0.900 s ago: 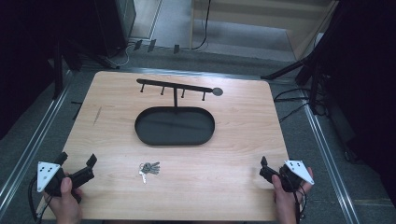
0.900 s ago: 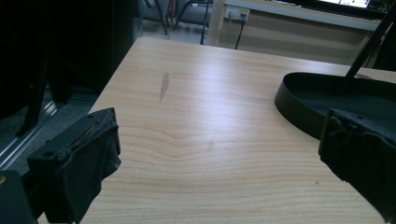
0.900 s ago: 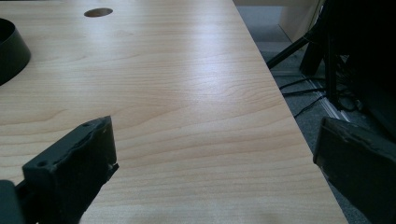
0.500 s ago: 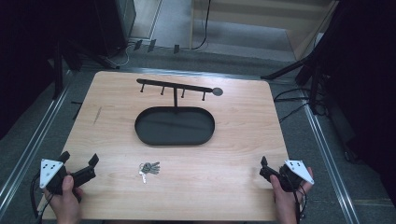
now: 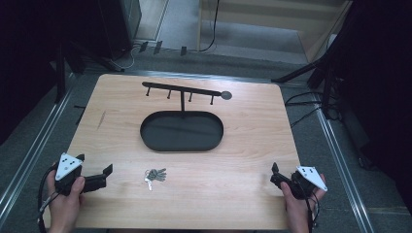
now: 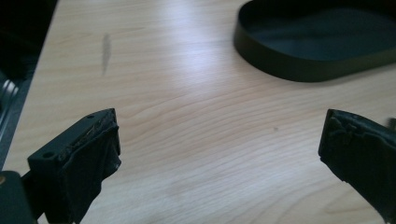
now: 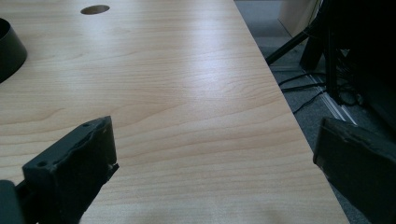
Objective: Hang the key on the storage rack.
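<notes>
A small bunch of keys lies on the wooden table, near its front edge and left of centre. Behind it sits a black oval tray, from which a post carries a black bar with several hooks. My left gripper rests at the front left, jaws wide open and empty, with the keys a short way to its right. In the left gripper view the jaws frame bare wood, with the tray beyond. My right gripper is open and empty at the front right corner.
The table's right edge runs close beside the right gripper, with cables and stand legs on the floor past it. A dark round spot lies far ahead. Metal rails flank the table.
The left gripper has shifted a little to the right, toward the keys, and turned slightly. The right gripper has stayed where it was.
</notes>
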